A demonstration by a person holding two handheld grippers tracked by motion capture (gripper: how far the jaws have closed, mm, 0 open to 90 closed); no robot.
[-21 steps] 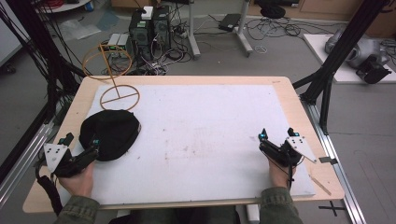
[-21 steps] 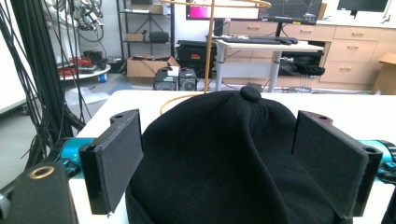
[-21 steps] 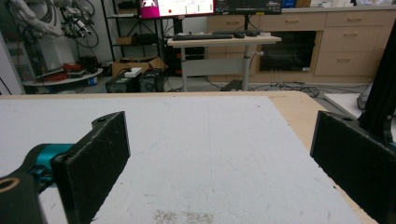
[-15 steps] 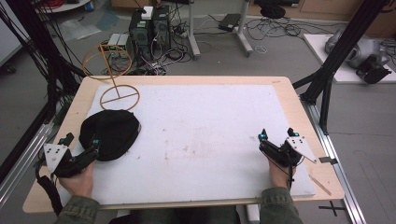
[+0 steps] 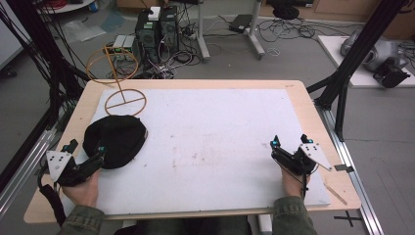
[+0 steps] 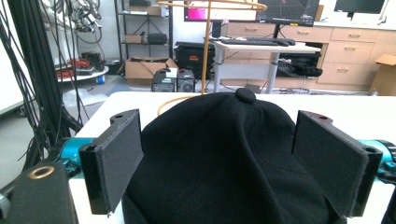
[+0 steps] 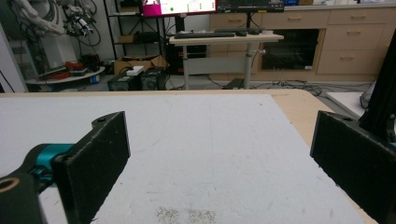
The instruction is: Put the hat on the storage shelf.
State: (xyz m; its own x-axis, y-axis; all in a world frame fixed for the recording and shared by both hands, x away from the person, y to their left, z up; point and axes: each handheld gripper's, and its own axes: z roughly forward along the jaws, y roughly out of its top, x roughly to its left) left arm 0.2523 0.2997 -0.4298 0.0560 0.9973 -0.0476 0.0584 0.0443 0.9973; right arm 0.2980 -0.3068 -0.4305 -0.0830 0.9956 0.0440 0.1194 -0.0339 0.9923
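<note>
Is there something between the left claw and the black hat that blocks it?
Nothing visible. The left claw stands open with the black hat already between its jaws; no other thing lies between them.

The hat is plain black. The wire stand is orange-brown. The worktop is pale wood under a white mat.

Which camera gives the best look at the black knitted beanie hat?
The left gripper view: the black knitted beanie hat sits close up between the open left gripper, its top button and folds plain. The high view shows it small, a dark mound. The right gripper view faces bare white mat.
</note>
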